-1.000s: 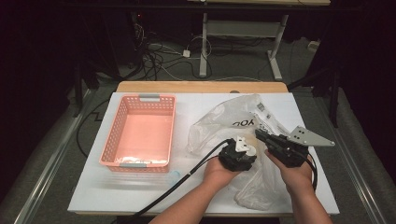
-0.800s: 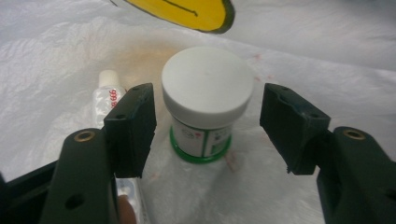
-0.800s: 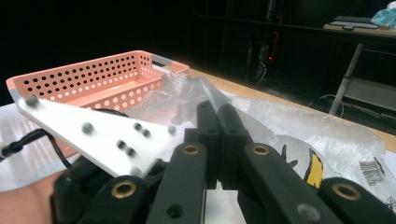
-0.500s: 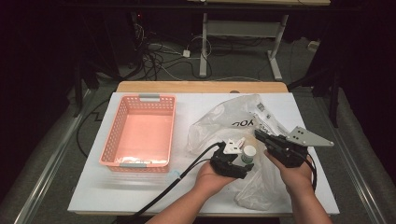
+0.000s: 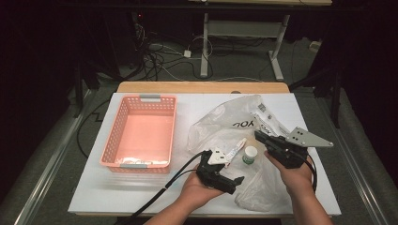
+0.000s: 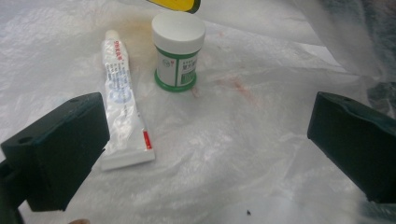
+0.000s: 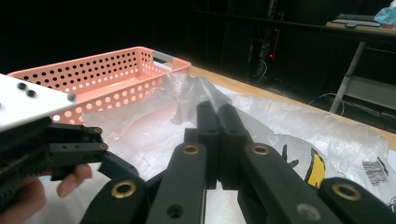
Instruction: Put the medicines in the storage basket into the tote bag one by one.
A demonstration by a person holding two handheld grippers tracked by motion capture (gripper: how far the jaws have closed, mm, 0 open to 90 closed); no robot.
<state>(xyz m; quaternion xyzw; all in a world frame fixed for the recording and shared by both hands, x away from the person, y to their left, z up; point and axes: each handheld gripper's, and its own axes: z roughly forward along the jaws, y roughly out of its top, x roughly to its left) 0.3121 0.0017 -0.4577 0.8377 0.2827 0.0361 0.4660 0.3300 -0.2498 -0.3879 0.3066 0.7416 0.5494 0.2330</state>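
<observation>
A small white jar [image 6: 178, 51] with a green label stands upright on the clear plastic bag [image 6: 243, 154], and a white tube [image 6: 122, 102] lies beside it. From above, the jar [image 5: 250, 154] and tube [image 5: 236, 149] sit at the bag's [image 5: 220, 126] middle. My left gripper [image 6: 205, 109] is drawn back from them; its jaws have just been opening and stand wide with nothing between them. It shows at the bag's near left [image 5: 229, 168] in the high view. My right gripper [image 7: 217, 109] is shut on a raised fold of the bag, right of the jar [image 5: 259, 136].
A pink perforated basket [image 5: 112, 140] stands on the left of the white table [image 5: 94, 187], with something pale lying at its near end. In the right gripper view the basket [image 7: 93, 79] is behind the bag. Cables and desk legs lie on the floor beyond the table.
The left gripper let go of the jar, opened wide and pulled back left and toward the person. The jar now stands free on the bag. The right gripper has kept still.
</observation>
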